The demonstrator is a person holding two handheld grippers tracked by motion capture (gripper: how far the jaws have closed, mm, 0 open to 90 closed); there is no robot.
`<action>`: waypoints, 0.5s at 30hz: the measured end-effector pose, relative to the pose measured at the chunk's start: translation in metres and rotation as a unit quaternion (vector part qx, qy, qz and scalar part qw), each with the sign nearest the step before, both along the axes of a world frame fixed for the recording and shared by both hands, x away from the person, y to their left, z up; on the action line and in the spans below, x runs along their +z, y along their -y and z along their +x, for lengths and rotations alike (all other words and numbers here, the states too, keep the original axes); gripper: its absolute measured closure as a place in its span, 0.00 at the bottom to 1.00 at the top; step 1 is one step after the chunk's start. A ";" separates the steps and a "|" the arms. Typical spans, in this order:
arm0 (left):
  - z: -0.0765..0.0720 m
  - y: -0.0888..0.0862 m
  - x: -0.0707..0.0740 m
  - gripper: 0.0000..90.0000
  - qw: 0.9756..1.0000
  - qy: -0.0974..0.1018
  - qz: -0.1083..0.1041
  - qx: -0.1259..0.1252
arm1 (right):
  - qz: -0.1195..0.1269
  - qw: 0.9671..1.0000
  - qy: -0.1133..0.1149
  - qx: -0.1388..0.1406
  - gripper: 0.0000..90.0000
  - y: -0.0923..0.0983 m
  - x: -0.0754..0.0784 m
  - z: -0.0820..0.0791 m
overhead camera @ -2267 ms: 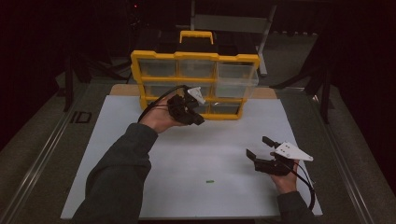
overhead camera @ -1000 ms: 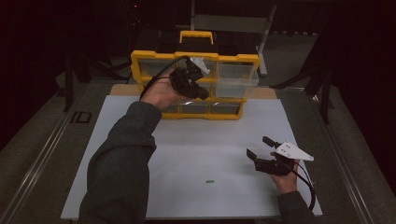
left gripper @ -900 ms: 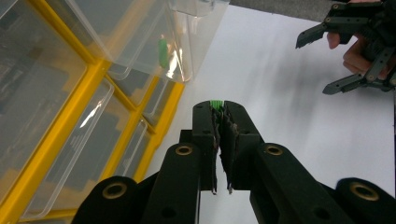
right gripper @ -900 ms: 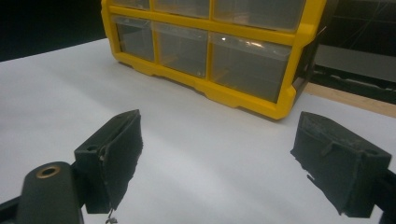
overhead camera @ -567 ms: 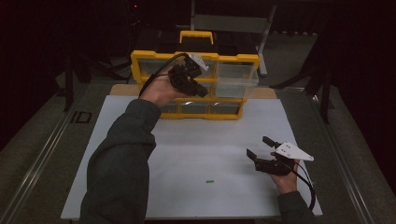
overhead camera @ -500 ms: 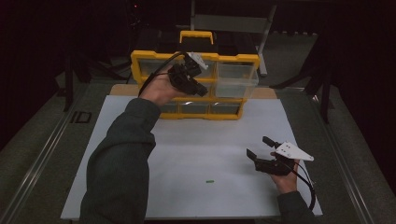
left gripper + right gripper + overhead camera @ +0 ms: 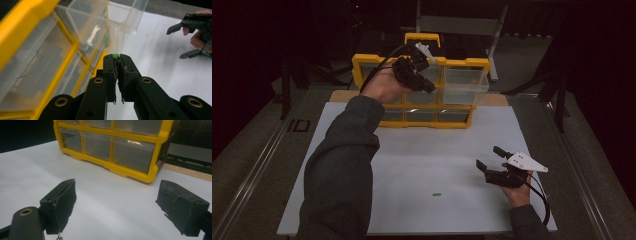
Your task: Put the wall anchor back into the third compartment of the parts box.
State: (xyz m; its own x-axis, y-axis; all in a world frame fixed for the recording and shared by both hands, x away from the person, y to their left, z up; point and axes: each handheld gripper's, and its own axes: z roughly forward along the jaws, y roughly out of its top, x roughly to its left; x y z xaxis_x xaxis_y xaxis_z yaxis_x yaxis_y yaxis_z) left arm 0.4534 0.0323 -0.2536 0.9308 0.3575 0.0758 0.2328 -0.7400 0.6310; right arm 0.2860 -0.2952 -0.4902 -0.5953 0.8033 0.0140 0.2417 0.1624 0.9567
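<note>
High view: the left hand-held gripper (image 7: 424,85) is raised before the yellow drawer cabinet (image 7: 462,92) at the tabletop's (image 7: 422,160) far edge. Left gripper view: its jaws pinch a small green piece (image 7: 115,55) beside a pulled-out clear drawer (image 7: 125,15). Right gripper view: the right hand-held gripper (image 7: 116,202) gapes wide, empty, near the right edge.

Green piece (image 7: 115,55) mostly hidden between fingers (image 7: 109,72)

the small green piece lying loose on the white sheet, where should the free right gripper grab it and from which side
Probably straight down from above, across its short sides. The small green piece lies flat on the white sheet, low and longer than wide, so a level approach would find little to pinch. The right gripper rests open nearby, to the piece's right in the high view, while the left gripper is shut on a similar green part.
</note>
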 end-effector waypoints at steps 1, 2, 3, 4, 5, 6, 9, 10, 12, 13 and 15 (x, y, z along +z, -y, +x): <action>0.001 0.001 0.003 0.94 1.000 0.002 0.000 0.002 | 0.000 1.000 -0.001 0.000 0.17 0.000 0.000 0.000; 0.001 0.002 0.005 0.94 1.000 0.004 -0.001 0.005 | 0.000 1.000 -0.001 -0.001 0.17 0.000 0.000 0.000; 0.001 0.003 0.008 0.94 1.000 0.004 -0.003 0.006 | 0.001 1.000 -0.002 -0.001 0.17 0.000 0.000 0.000; 0.002 0.004 0.010 0.94 1.000 0.005 -0.002 0.005 | 0.003 1.000 -0.003 -0.001 0.17 0.000 0.000 0.000; 0.002 0.005 0.013 0.94 1.000 0.007 -0.001 0.005 | 0.002 1.000 -0.003 -0.001 0.17 0.000 0.000 0.000; 0.003 0.007 0.015 0.94 1.000 0.007 -0.001 0.005 | 0.002 1.000 -0.003 -0.001 0.17 0.000 0.000 0.000; 0.003 0.013 0.020 0.94 1.000 0.010 -0.001 0.003 | 0.003 1.000 -0.002 -0.001 0.17 0.000 0.000 0.000; 0.004 0.015 0.021 0.94 1.000 0.011 0.000 0.002 | 0.004 1.000 -0.004 -0.001 0.17 0.000 0.000 0.000; 0.005 0.019 0.023 0.94 1.000 0.012 0.001 0.003 | 0.004 1.000 -0.004 0.000 0.17 0.000 -0.001 0.000; 0.006 0.021 0.023 0.94 1.000 0.011 -0.001 0.003 | 0.003 1.000 -0.004 0.000 0.17 0.000 -0.001 0.000; 0.008 0.025 0.025 0.94 1.000 0.011 0.004 0.003 | 0.003 1.000 -0.003 0.000 0.17 0.000 -0.001 0.000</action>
